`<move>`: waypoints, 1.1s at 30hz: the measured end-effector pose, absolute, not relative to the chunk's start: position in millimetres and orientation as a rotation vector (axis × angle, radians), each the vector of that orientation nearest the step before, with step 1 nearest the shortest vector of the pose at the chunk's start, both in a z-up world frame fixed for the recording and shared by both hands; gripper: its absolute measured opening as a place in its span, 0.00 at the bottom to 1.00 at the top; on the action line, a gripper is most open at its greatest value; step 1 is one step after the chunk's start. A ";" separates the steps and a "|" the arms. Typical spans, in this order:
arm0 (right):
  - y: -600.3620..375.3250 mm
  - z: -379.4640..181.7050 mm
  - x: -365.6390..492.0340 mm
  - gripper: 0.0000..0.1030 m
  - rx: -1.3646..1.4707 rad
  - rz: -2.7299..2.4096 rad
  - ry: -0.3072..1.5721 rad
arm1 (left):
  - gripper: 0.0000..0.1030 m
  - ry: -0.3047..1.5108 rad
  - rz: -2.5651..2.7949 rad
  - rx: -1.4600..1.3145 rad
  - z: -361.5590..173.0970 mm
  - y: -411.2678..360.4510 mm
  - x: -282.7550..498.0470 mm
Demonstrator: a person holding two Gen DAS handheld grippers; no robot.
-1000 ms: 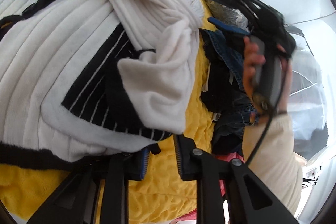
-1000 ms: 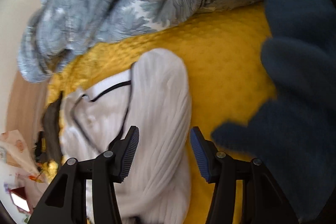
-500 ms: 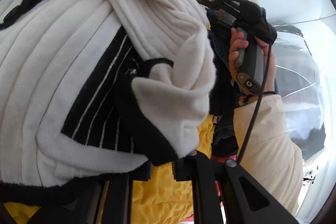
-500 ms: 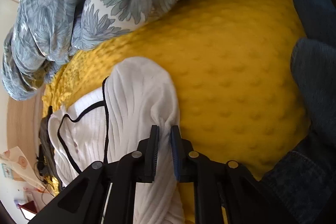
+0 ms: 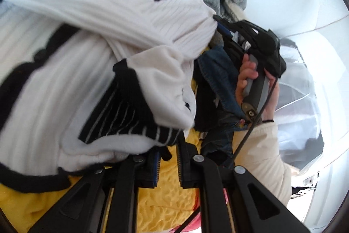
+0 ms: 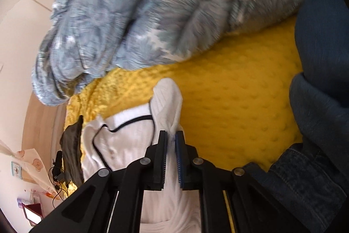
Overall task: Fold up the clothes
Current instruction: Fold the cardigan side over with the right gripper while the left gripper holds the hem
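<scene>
A white ribbed cardigan with black trim [image 5: 91, 40] lies bunched on a yellow bedspread [image 5: 165, 195]. My left gripper [image 5: 169, 151] is shut on its black-striped hem, and the fabric drapes over the fingers. My right gripper [image 6: 171, 139] is shut on a white fold of the same cardigan [image 6: 168, 99], lifted off the yellow bedspread [image 6: 229, 110]. The right gripper also shows in the left wrist view [image 5: 257, 47], held by a hand at the cardigan's far edge.
A grey-blue leaf-print duvet [image 6: 152, 10] lies heaped behind the cardigan. Dark blue denim clothes [image 6: 316, 128] lie to the right, also in the left wrist view [image 5: 218, 84]. A dark garment [image 6: 72, 150] hangs off the bed's left edge. White bags [image 5: 305, 102] stand beyond.
My right gripper moved in from open and shut on the cardigan's fold, then lifted it. My left gripper stayed shut on the hem and raised the cardigan higher.
</scene>
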State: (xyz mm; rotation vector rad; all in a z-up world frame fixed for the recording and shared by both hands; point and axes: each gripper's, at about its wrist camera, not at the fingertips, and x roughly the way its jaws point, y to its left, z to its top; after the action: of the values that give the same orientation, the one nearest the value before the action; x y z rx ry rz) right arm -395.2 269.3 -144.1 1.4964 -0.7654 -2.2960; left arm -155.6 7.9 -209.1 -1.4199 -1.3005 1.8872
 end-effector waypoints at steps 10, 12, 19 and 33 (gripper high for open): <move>201.0 -86.3 -395.6 0.08 1.380 -2.269 -0.654 | 0.13 -1.427 1.955 -1.269 -186.5 -54.9 -142.5; 178.7 -75.5 -396.7 0.08 1.359 -2.260 -0.621 | 0.13 -1.471 1.974 -1.237 -184.8 -74.9 -137.0; 93.7 -48.1 -403.3 0.08 1.322 -2.215 -0.538 | 0.13 -1.621 2.038 -1.117 -178.4 -144.9 -117.2; -80.0 -79.5 -442.6 0.08 1.414 -2.235 -0.412 | 0.11 -1.944 2.321 -0.990 -200.3 -296.7 -68.8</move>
State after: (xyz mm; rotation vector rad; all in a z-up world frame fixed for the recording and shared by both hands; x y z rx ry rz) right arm -442.6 -80.0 -79.5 1.4140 -0.4124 -2.2349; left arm -68.8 -296.7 -200.3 -0.9903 -1.9436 2.3208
